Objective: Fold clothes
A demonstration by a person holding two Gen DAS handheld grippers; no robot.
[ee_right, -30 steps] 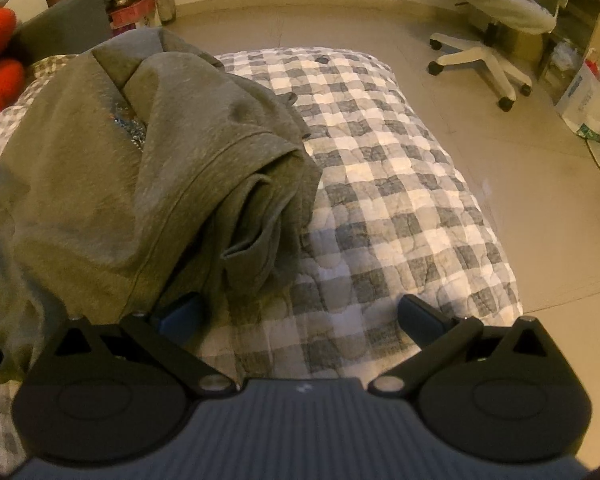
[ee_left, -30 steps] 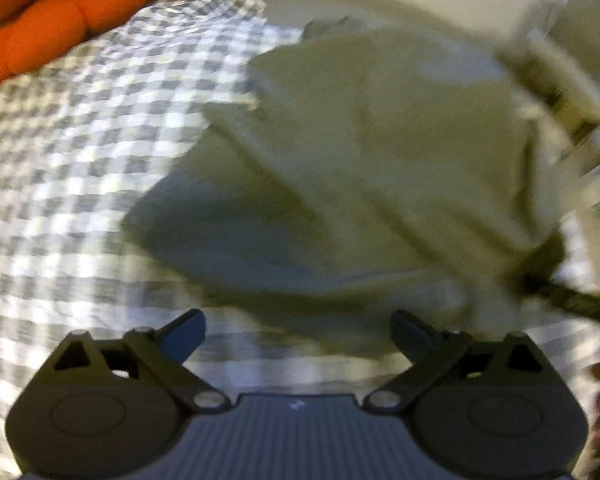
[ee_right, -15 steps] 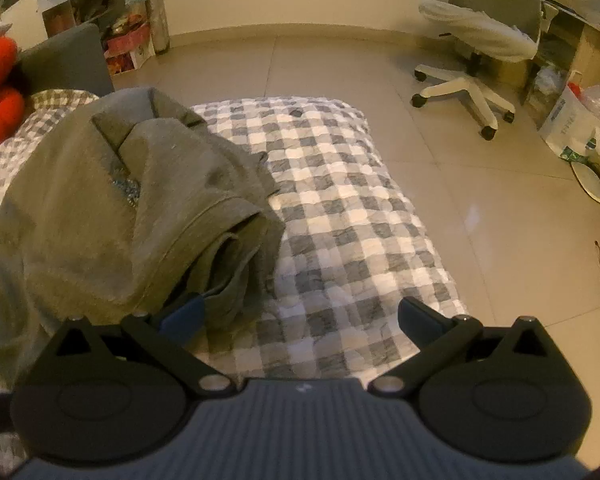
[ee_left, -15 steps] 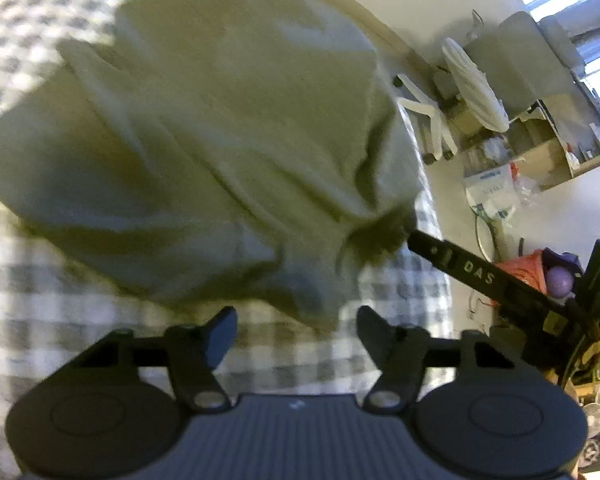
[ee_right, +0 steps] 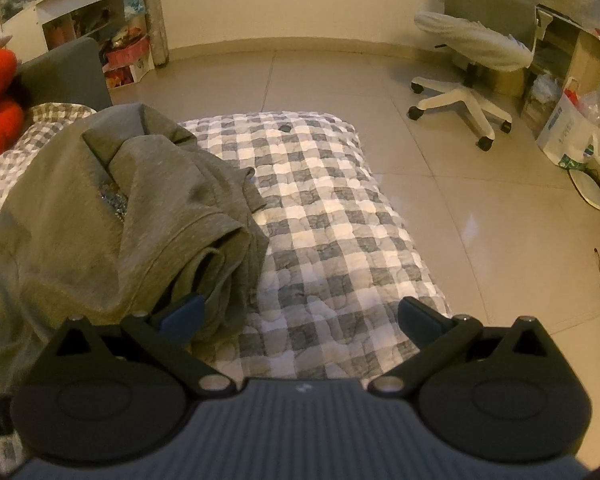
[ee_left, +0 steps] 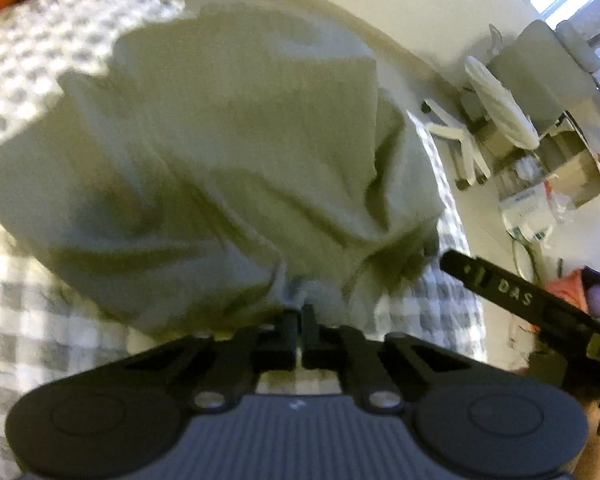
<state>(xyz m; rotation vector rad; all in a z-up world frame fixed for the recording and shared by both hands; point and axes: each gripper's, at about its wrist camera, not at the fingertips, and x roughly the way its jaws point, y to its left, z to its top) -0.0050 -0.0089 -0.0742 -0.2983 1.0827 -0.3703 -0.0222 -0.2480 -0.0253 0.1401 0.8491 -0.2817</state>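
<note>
Bedding first: grey-and-white checked quilt point(ee_right: 332, 216) carries the crumpled olive-grey cotton garment point(ee_right: 112, 216), heaped at its left. I have my left gripper point(ee_left: 300, 322) pinched on its near hem for lifting; right gripper point(ee_right: 300, 314) gapes wide, unladen, beside it.

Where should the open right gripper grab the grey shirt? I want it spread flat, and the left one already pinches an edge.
Take the stitched hem on the grey shirt beside the right gripper, coming in from the right over the checked quilt. It is an exposed, rolled edge, apart from the left gripper.
</note>
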